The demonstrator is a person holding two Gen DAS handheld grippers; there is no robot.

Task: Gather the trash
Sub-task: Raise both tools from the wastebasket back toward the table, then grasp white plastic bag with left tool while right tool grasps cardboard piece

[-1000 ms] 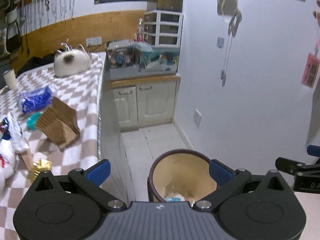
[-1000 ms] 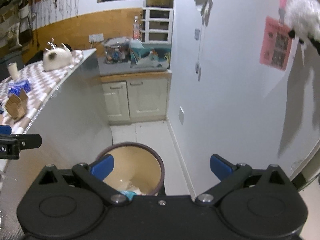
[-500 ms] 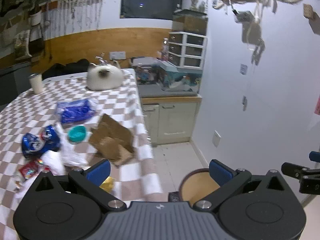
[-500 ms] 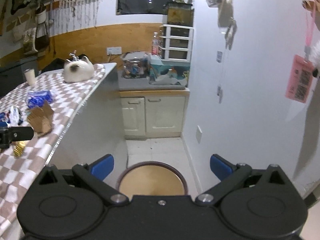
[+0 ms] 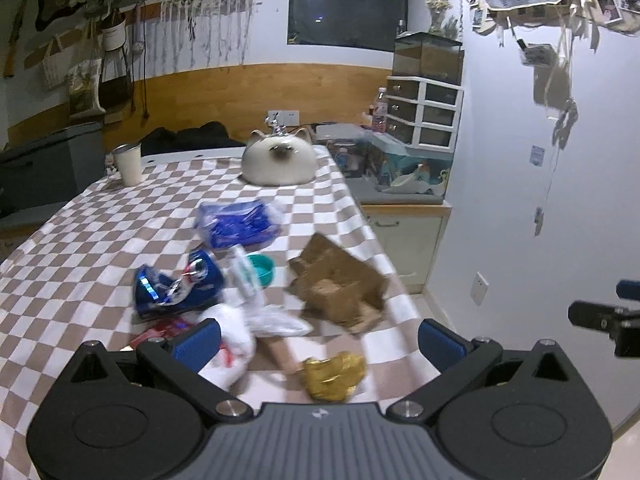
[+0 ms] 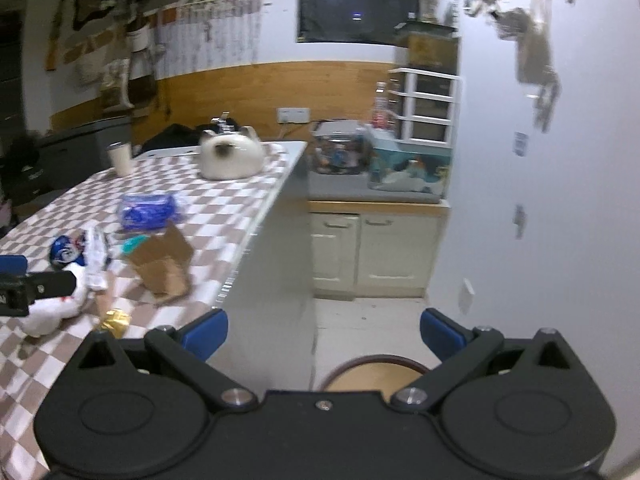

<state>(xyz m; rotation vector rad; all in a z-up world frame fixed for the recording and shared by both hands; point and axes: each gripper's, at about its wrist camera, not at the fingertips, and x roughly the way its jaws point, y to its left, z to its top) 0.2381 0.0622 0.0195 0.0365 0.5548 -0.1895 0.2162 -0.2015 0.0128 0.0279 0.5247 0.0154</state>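
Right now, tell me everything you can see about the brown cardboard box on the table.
The cardboard box is plain brown, crumpled and torn open, its flaps splayed, lying tilted on the checkered tablecloth near the table's right edge. It looks empty, though the view is blurred. A teal bowl sits just left of it and a gold foil wrapper lies nearer the camera. Nothing grips it.

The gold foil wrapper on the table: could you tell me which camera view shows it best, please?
The left wrist view: the gold foil wrapper lies close and whole between the open fingers. The right wrist view shows it small and blurred at the left.
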